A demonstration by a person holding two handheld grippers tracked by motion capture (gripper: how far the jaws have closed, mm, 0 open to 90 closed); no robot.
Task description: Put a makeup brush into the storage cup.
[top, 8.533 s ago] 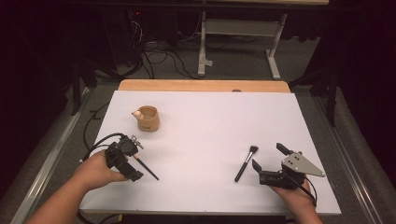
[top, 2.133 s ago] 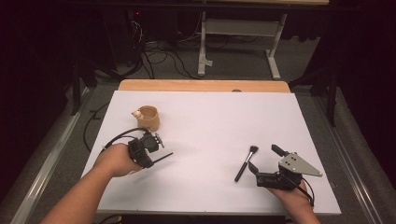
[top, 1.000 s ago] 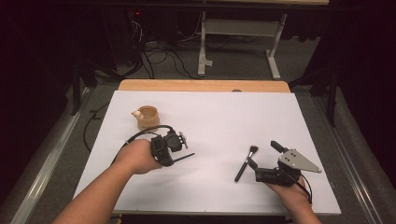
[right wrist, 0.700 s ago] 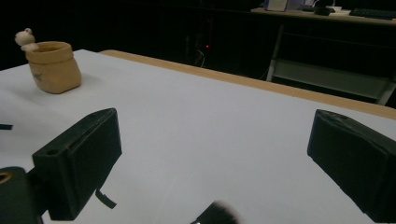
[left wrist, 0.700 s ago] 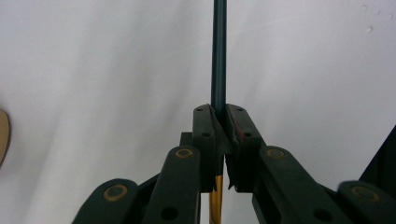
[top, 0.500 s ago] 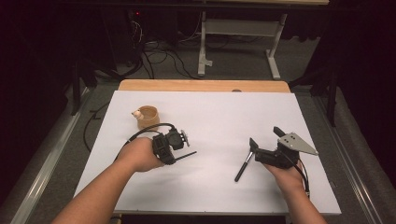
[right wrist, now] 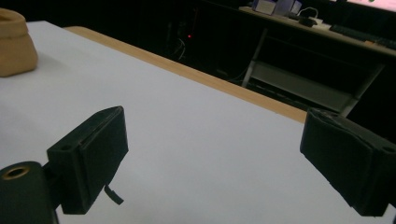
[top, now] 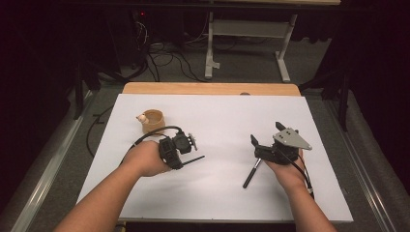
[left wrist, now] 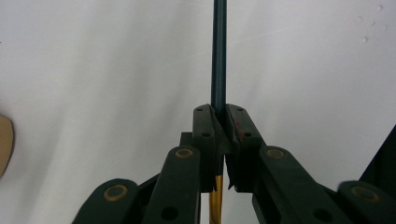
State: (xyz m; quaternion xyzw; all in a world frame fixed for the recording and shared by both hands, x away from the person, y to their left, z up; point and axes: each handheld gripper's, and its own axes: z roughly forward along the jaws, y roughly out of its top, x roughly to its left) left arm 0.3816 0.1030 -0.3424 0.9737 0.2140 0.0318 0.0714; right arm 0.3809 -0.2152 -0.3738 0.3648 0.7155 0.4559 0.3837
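Note:
My left gripper (top: 182,160) is near the middle of the white table (top: 217,116), shut on a thin dark stick (top: 194,158). In the left gripper view the gripper (left wrist: 219,122) clamps the teal stick (left wrist: 219,51), whose gold end shows below the pads. My right gripper (top: 266,135) is held above the table to the right. Its jaws have just been closing a little but stand wide apart, with nothing between them (right wrist: 219,158). A black brush (top: 249,177) lies on the table just under and in front of that hand.
A tan cup (top: 153,120) stands at the back left of the table, also seen at the left as the cup (right wrist: 14,42). A wooden strip (top: 212,88) runs along the far edge. Beyond it are cables and a desk frame (top: 246,34) on the floor.
The right hand has risen and moved toward the far side, away from the brush lying on the table. The left hand has kept still with the stick.

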